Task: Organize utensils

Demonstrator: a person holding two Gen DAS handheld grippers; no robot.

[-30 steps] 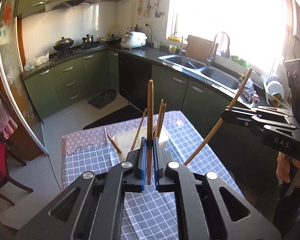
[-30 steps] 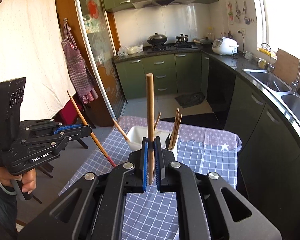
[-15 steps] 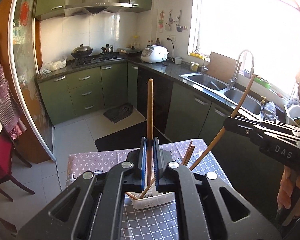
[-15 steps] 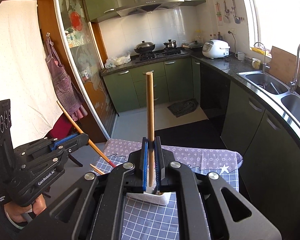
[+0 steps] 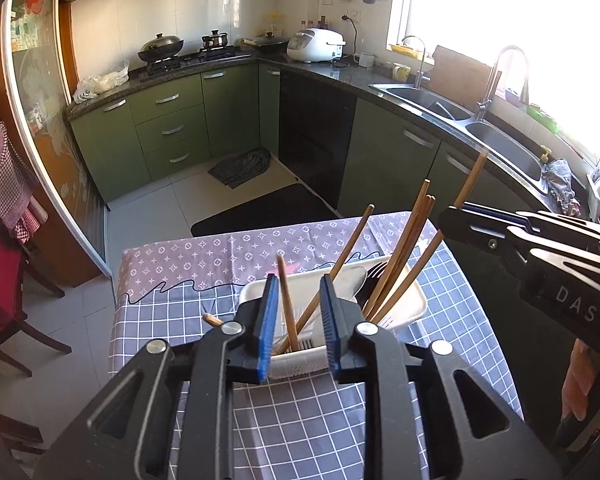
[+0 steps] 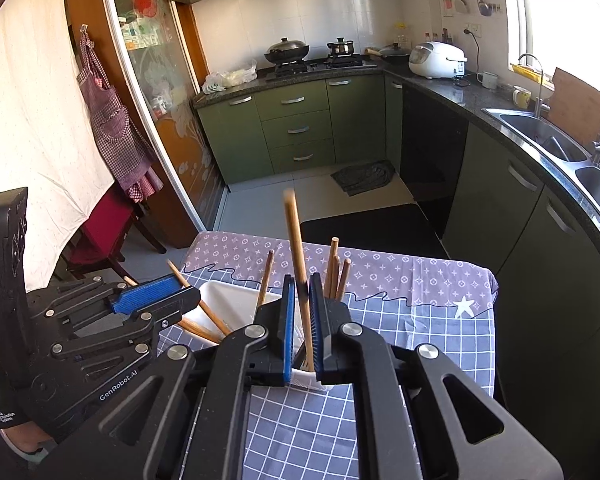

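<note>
My left gripper (image 5: 296, 316) stands with its blue pads a narrow way apart, the jaws having just been opening, and the chopstick (image 5: 287, 300) between them touches neither pad: it stands nearly upright, leaning a little to the left, its lower end down in the white utensil holder (image 5: 412, 300) and its top just above my fingertips. A second stick crosses behind it, slanting up to the right. To the right of my jaws I count three more chopsticks leaning up and right together in the holder, and a longer one (image 5: 466, 184) running up through my right gripper (image 5: 460, 216), which reaches in from the right edge. The holder sits on the checked tablecloth (image 5: 300, 408), toward the far half of the table, with bare cloth in front of it and to the left; beyond the far table edge the floor lies open up to the green cabinets. From the right wrist, my right gripper (image 6: 301, 320) is closed on its chopstick (image 6: 298, 264), which rises almost straight with a slight lean left, its top blurred and its lower end inside the holder (image 6: 216, 292). Just right of my jaws stand three stick tips bunched together, and one thinner stick just left. My left gripper (image 6: 156, 300) comes in from the left above the holder's near-left corner, with two sticks slanting beneath it. The tablecloth (image 6: 420, 320) lies bare to the right as far as the table's edge.
</note>
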